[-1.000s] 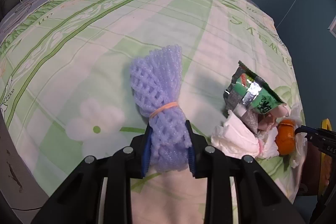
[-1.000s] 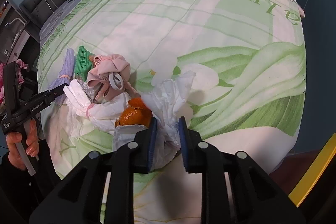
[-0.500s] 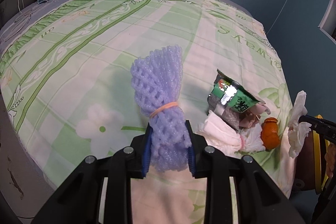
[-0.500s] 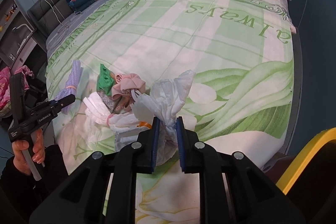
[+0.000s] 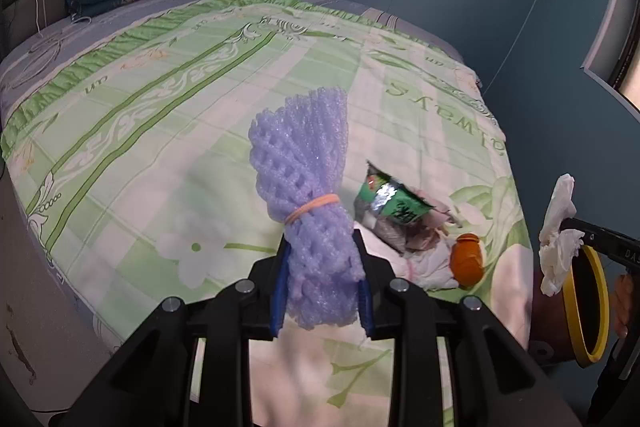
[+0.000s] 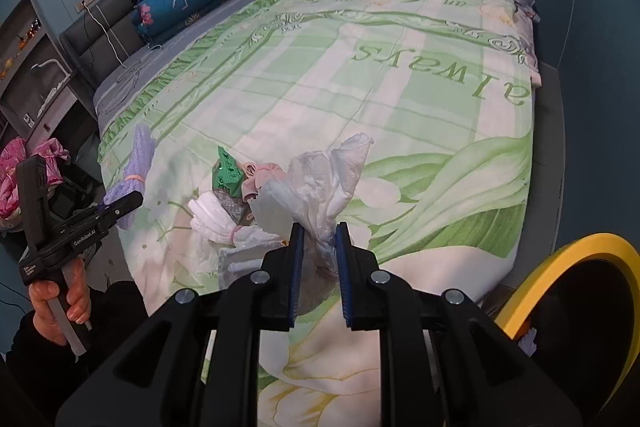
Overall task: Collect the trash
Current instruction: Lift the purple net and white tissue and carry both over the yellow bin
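Your left gripper [image 5: 322,291] clamping the purple foam net [image 5: 308,207], your right gripper [image 6: 318,267] pinching crumpled white tissue [image 6: 320,187], yellow-rimmed bin [image 6: 560,267] beside it, inside too dark to tell, remaining trash pile [image 6: 228,203] lying beyond on the bed [image 6: 400,87].

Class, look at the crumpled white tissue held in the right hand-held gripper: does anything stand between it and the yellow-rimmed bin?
Nothing visible does. The right hand-held gripper holds the tissue above the bed's edge, and the yellow-rimmed bin stands open beside it, with clear air between.
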A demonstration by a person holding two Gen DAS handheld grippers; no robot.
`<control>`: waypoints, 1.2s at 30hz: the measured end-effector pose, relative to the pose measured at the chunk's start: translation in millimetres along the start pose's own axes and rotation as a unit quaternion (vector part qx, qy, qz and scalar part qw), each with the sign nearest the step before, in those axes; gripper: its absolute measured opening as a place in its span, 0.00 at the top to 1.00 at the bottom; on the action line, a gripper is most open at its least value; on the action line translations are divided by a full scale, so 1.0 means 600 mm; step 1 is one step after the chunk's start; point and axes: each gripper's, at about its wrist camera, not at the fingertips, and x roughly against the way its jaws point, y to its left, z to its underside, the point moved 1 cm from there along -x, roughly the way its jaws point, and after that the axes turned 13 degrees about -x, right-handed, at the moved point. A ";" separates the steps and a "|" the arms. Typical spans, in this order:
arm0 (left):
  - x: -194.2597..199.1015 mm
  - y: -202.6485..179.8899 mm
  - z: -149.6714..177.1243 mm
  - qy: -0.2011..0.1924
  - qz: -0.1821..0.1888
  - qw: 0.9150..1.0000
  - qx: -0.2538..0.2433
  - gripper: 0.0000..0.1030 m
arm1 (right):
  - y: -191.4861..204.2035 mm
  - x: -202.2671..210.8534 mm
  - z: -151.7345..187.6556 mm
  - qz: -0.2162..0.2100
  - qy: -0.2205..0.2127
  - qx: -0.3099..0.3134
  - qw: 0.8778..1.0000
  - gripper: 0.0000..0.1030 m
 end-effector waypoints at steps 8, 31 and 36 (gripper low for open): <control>0.037 -0.049 -0.013 -0.032 0.020 0.999 -0.013 0.74 | 0.005 0.073 0.014 -0.022 -0.036 0.001 0.999 0.85; 0.135 -0.200 -0.049 -0.088 0.046 0.992 -0.081 0.74 | -0.056 0.231 0.030 -0.040 -0.131 -0.033 0.990 0.85; 0.150 -0.239 -0.056 -0.096 0.058 0.989 -0.101 0.74 | -0.085 0.257 0.030 -0.036 -0.149 -0.047 0.987 0.85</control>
